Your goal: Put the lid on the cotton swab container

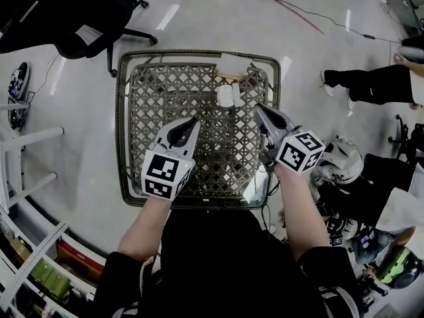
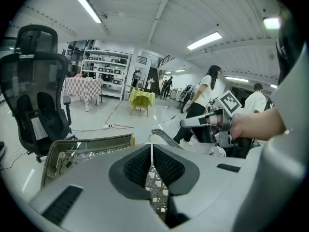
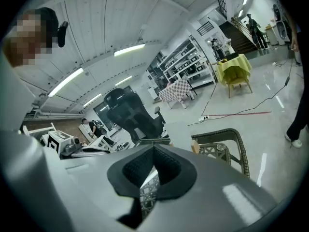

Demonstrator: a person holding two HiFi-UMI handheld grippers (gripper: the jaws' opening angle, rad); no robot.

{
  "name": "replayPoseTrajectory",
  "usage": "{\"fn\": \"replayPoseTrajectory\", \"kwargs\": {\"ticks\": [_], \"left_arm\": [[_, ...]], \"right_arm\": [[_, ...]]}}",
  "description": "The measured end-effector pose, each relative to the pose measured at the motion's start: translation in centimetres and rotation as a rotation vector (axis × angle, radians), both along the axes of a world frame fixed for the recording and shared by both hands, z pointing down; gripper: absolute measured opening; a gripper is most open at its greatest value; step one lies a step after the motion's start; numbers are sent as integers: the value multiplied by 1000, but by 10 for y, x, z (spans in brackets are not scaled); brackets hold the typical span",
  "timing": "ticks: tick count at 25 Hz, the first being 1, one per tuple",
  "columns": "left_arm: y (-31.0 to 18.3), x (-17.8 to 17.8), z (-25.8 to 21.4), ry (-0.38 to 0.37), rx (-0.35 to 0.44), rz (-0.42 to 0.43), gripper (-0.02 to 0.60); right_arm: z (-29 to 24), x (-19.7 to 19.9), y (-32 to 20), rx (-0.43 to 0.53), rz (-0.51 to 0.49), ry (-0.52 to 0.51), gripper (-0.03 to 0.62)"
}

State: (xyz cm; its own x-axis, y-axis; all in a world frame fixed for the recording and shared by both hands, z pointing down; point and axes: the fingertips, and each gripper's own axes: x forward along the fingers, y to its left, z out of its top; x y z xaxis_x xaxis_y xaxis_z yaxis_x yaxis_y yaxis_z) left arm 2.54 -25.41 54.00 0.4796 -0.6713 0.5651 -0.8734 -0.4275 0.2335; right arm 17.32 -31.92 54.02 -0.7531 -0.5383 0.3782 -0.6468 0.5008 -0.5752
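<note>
Left gripper (image 1: 196, 120) and right gripper (image 1: 257, 106), both pinched closed and empty, hang near two small white plastic pieces (image 1: 226, 96), apparently container and lid, on the woven rattan table (image 1: 165, 88); probably light, slick: pinch the lid's rim

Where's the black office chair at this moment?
In the head view the black office chair stands on the floor at the upper left, just beyond the far left corner of the woven table.

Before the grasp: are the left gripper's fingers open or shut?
Shut: on the left gripper the fingers touch at the tips, nothing between them.
</note>
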Motion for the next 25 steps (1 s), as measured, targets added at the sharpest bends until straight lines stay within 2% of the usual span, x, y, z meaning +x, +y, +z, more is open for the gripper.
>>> {"fn": "replayPoseTrajectory", "kwargs": {"ticks": [3, 5, 10, 11, 14, 21, 25], "left_arm": [[-9, 6, 20, -41, 39, 20, 23], [-17, 13, 39, -82, 50, 47, 127], [-33, 39, 89, -115, 24, 142, 185], [-34, 44, 99, -130, 22, 165, 190], [-38, 57, 120, -168, 26, 228, 199], [-40, 77, 136, -120, -41, 291, 199], [-44, 79, 151, -105, -50, 306, 199]], "right_arm": [[19, -6, -5, -10, -24, 34, 11], [32, -11, -11, -10, -36, 73, 11], [60, -16, -27, -36, -30, 127, 13], [65, -16, -29, -48, -26, 133, 42], [78, -17, -35, -83, -22, 142, 49], [73, -24, -36, -83, -34, 123, 40], [84, -30, -34, -77, -78, 169, 28]]}}
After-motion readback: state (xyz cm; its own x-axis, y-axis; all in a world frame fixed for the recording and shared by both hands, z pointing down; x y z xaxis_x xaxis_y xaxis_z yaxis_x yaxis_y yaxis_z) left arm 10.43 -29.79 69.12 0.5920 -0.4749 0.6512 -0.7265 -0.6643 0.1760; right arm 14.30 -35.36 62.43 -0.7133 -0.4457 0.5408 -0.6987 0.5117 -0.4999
